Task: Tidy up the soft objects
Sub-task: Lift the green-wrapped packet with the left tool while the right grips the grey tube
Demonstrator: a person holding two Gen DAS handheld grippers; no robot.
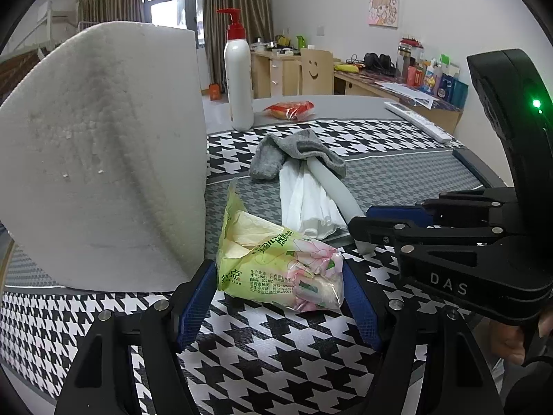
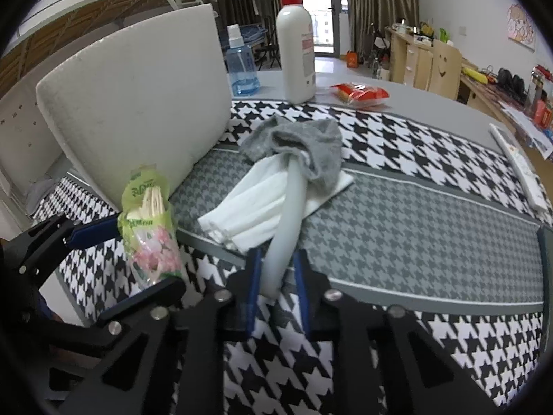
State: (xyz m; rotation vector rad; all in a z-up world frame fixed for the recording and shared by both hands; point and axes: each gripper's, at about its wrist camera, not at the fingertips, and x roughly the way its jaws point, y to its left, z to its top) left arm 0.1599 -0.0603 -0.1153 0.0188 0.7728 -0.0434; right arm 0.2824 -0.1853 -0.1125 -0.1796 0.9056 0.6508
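Note:
A green and pink tissue pack (image 1: 276, 259) lies between the blue pads of my left gripper (image 1: 276, 297), which press on both its sides. The right wrist view shows the same tissue pack (image 2: 152, 238) held by the left gripper (image 2: 138, 259) over the houndstooth cloth (image 2: 432, 145). My right gripper (image 2: 278, 276) is shut on the near end of a pale soft tube (image 2: 288, 214). The tube's far end runs under a grey sock (image 2: 304, 145) and across folded white tissue (image 2: 249, 207). The left wrist view shows the right gripper (image 1: 361, 231) at the tube (image 1: 335, 186).
A big white foam block (image 1: 103, 155) leans at the left, close to the pack. Behind stand a white pump bottle (image 2: 297, 45), a blue spray bottle (image 2: 242, 65) and a red snack packet (image 2: 359, 93). A white remote (image 2: 518, 169) lies at the right edge.

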